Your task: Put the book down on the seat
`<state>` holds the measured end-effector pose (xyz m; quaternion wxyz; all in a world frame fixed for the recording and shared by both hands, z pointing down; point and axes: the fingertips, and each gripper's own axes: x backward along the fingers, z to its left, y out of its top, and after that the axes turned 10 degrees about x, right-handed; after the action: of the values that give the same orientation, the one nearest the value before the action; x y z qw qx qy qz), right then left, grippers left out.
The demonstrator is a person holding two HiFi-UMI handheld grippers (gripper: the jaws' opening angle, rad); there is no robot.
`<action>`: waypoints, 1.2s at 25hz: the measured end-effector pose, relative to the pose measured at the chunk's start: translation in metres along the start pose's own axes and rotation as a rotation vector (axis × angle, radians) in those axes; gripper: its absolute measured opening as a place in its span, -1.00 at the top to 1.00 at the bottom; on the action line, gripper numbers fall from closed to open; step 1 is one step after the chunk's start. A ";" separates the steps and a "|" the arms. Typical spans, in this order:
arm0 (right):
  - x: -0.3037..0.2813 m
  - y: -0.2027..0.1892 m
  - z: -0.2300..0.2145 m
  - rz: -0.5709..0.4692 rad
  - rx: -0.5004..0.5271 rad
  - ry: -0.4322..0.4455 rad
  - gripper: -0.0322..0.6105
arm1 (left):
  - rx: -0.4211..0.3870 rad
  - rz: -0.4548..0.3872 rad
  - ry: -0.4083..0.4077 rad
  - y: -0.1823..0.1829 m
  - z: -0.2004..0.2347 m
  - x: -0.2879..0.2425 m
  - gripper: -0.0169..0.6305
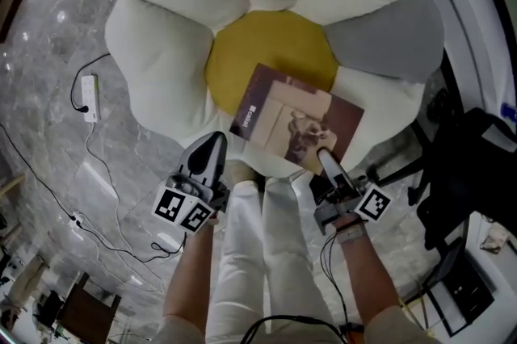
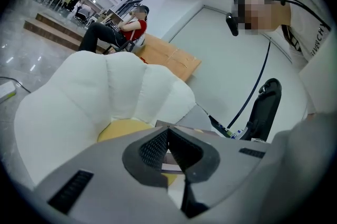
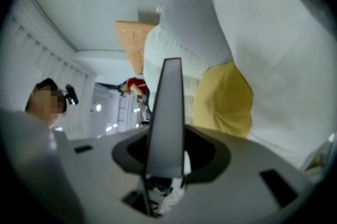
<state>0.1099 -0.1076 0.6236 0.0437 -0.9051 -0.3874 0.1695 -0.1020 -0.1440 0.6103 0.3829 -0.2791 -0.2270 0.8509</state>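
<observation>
**A:** We're bringing the book (image 1: 295, 120) down onto the seat (image 1: 161, 52). How are we doing this well?

**B:** We're trying to hold it flat and settle it over the yellow centre (image 1: 271, 44), so it isn't tipping onto a sloping petal. We're letting go only once the cushion is taking its weight.

**A:** Is it resting there yet?

**B:** From the head view we're not able to tell. Its far corner is overlapping the yellow centre, but it may be hanging just above it.

**A:** What is the right gripper (image 1: 325, 159) doing?

**B:** It's clamping the book's near edge, with its jaws parted about halfway around the cover and pages. In the right gripper view we're seeing the book edge-on between them.

**A:** And the left gripper (image 1: 216, 142)?

**B:** Its jaws are meeting at the tips, gripping nothing. It's sitting just beside the book's near left corner, and we're judging that it isn't touching it.
</observation>
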 end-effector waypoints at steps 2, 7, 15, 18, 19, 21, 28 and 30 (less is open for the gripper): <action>-0.005 0.004 -0.005 0.006 0.005 0.008 0.41 | 0.000 0.005 0.005 -0.005 0.003 -0.005 0.88; -0.027 0.014 -0.013 0.031 0.033 0.035 0.41 | 0.000 0.011 0.015 -0.010 0.014 -0.021 0.88; -0.055 0.020 -0.027 0.052 0.055 0.050 0.41 | 0.005 -0.002 0.039 -0.008 0.038 -0.046 0.88; -0.064 0.020 -0.030 0.068 0.069 0.054 0.41 | 0.011 -0.001 0.048 -0.009 0.046 -0.054 0.88; -0.067 0.020 -0.032 0.072 0.072 0.057 0.41 | 0.011 0.002 0.050 -0.010 0.049 -0.057 0.88; -0.073 0.021 -0.035 0.078 0.077 0.062 0.41 | 0.012 0.002 0.054 -0.011 0.053 -0.062 0.88; -0.096 0.032 -0.052 0.079 0.085 0.064 0.41 | 0.022 -0.012 0.061 -0.011 0.065 -0.082 0.88; -0.103 0.035 -0.057 0.077 0.087 0.065 0.41 | 0.023 -0.019 0.061 -0.011 0.069 -0.087 0.88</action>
<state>0.0872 -0.2022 0.6975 0.0890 -0.9216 -0.3430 0.1583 -0.0927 -0.2168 0.6942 0.4008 -0.2983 -0.2080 0.8409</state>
